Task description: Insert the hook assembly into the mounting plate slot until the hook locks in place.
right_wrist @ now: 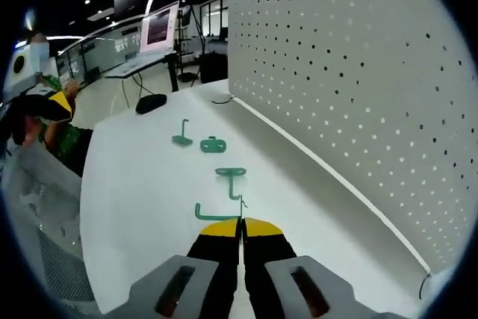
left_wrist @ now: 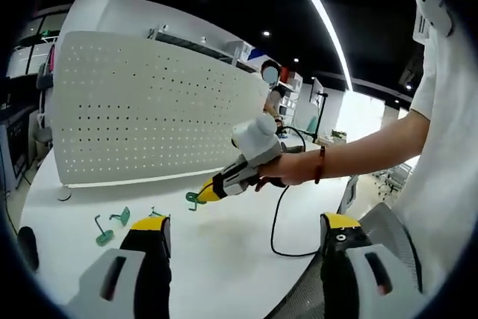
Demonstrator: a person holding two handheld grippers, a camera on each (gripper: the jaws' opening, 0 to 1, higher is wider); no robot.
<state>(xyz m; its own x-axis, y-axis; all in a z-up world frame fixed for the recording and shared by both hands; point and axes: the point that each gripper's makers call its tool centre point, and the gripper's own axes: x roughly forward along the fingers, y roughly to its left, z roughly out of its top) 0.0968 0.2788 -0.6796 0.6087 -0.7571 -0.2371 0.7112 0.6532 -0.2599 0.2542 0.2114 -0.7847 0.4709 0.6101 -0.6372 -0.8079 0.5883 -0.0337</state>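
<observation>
Right tool (right_wrist: 240, 223), yellow-tipped jaws pressing together, pinching thin wire stem of green hook (right_wrist: 224, 211); hook's flat bar lying across view, touching white tabletop (right_wrist: 134, 184). Left tool (left_wrist: 243, 231) hanging with jaws spread, nothing between. Three more green plastic hooks (right_wrist: 213, 144) lying beyond, in row. One white perforated mounting plate (right_wrist: 351, 72) standing upright along tabletop edge.

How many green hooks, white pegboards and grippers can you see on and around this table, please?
Green hooks: 4
White pegboard: 1
Grippers: 2, left gripper and right gripper
Total: 7
</observation>
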